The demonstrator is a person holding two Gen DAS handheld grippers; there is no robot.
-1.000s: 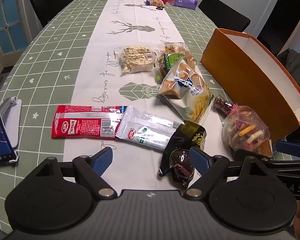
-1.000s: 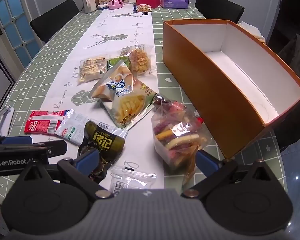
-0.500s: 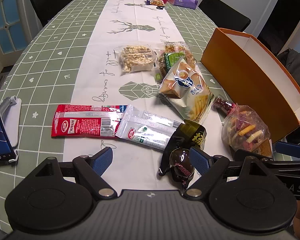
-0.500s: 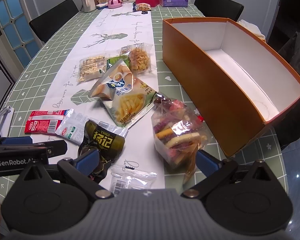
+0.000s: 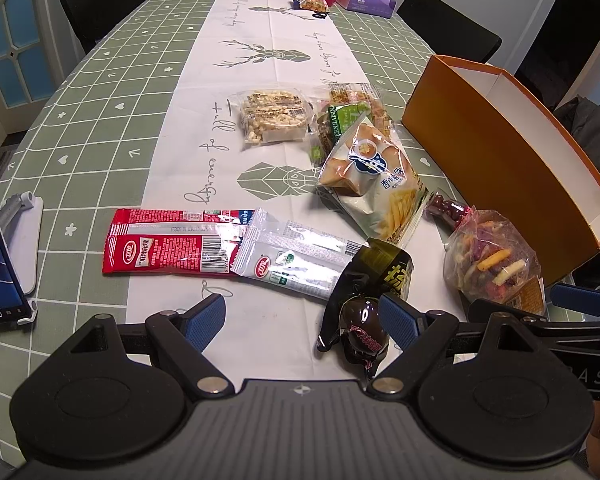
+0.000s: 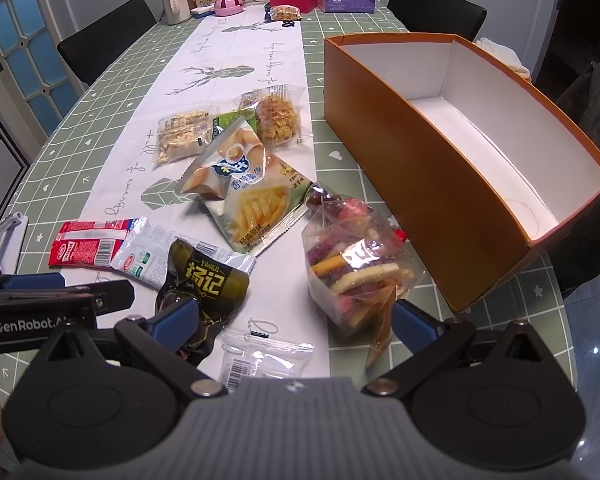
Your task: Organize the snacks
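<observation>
The right hand-held gripper (image 6: 292,320) gapes wide around the crinkly mixed-chip bag (image 6: 352,264) on the bench beside the empty box (image 6: 420,168); the left hand-held gripper (image 5: 302,316) is wide too. Pinching film alone, the bag could slip

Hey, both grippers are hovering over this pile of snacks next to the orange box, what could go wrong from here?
1. The snacks overlap: the potato chip bag lies on the green raisin pack, so lifting one may drag the other.
2. The clear veggie chip bag looks crinkly and loose beside the right gripper; a pinch on film alone could slip or crush the chips.
3. The two open grippers sit close together, with the left gripper near the dark pouch, so they might collide.
</observation>
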